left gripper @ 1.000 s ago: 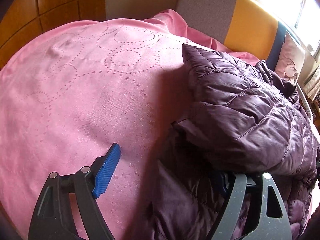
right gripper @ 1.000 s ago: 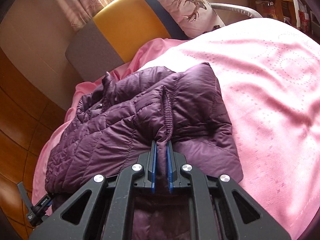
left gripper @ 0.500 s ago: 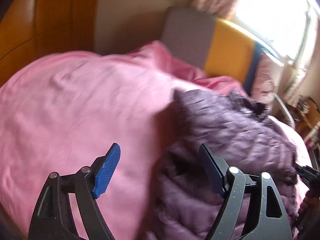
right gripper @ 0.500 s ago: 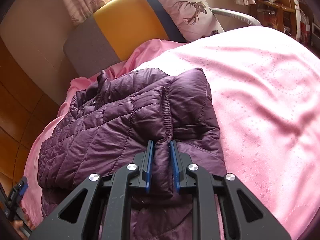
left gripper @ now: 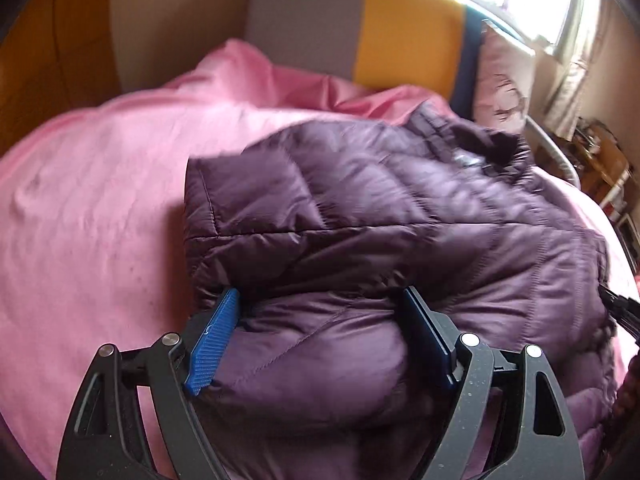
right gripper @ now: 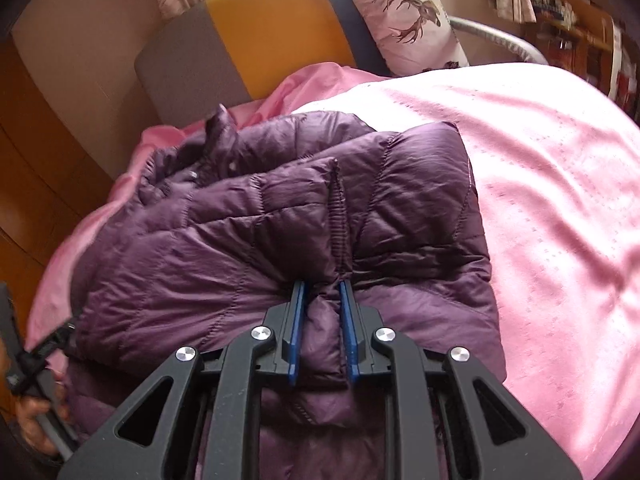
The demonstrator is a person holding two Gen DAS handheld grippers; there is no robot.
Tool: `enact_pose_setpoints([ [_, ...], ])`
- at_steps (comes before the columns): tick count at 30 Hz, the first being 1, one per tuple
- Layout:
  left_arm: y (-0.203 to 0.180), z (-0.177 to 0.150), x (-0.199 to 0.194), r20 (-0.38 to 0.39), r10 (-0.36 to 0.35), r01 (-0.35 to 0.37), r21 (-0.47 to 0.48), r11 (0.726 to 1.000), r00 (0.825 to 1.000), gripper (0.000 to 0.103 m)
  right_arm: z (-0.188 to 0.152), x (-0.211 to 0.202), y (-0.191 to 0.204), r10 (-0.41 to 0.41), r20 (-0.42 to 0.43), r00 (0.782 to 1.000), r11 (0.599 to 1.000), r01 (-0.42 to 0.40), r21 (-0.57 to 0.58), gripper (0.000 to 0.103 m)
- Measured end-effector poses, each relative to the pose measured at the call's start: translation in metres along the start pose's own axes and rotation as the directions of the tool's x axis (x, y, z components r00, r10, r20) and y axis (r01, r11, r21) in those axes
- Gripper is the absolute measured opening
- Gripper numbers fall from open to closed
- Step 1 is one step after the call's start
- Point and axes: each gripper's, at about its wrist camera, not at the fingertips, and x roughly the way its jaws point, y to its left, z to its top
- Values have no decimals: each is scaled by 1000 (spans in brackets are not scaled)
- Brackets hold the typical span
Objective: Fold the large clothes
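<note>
A dark purple quilted puffer jacket point(left gripper: 400, 208) lies partly folded on a pink bedspread point(left gripper: 100, 200). My left gripper point(left gripper: 320, 304) is wide open, its blue pads on either side of a puffy fold at the jacket's near edge. In the right wrist view the jacket point(right gripper: 280, 220) has its sleeves folded across the body. My right gripper point(right gripper: 322, 292) holds a pinch of jacket fabric between its blue pads, with the jaws a little apart around the bulge.
A grey, yellow and blue headboard point(right gripper: 260, 28) stands behind the bed. A pillow with a deer print point(right gripper: 404, 20) leans on it. A wooden wall is at the left, shelves point(right gripper: 580, 28) at the right. Pink bedspread point(right gripper: 560, 200) stretches right of the jacket.
My left gripper has swung right from the bare bedspread onto the jacket and now straddles its edge. My right gripper's jaws have eased slightly apart around the fabric.
</note>
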Motion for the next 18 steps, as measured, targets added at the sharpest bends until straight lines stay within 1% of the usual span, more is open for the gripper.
enact_pose_setpoints([
  [1,4,-2,2,-1,-13,13,-16,1000,1000,81,-1,4,-2,-8,0,1000,1000,8,7,14],
  [4,1,-6,-3,9,-5,5,6,1000,1000,81,-1,7,-6,-26,5,1000,999,26,34,14],
  [6,-1,-8,-10,19,-4,4,10,1000,1000,81,0,6,-2,-66,8,998,998,66,11,14],
  [7,-2,-8,-16,34,-8,8,7,1000,999,81,1,4,1,-89,7,996,996,89,-2,17],
  [8,-3,-7,-22,54,-4,4,6,1000,999,81,2,4,3,-112,8,994,994,112,-9,28],
  [9,-3,-6,-28,75,4,-5,6,1000,997,81,3,0,6,-146,19,989,989,146,-14,36],
  [10,-3,-4,-35,98,10,-11,6,1000,995,81,5,-5,9,-173,40,984,985,174,-16,53],
  [11,-3,-2,-40,116,4,-5,7,1000,993,81,7,-14,13,-184,82,979,982,186,-20,68],
  [12,-4,0,-44,129,-3,2,10,1000,992,81,8,-24,20,-184,136,973,981,190,-33,74],
  [13,-7,3,-47,142,-4,2,15,1000,990,81,9,-32,30,-173,184,968,980,187,-61,83],
  [14,-9,5,-49,150,-5,2,21,1000,989,81,9,-36,39,-155,209,966,980,178,-94,87],
  [15,-12,7,-49,155,-9,4,29,1000,988,81,10,-39,51,-126,223,967,978,159,-136,87],
  [18,-25,14,-42,152,-23,15,54,998,988,81,14,-29,81,-52,206,977,971,98,-219,88],
])
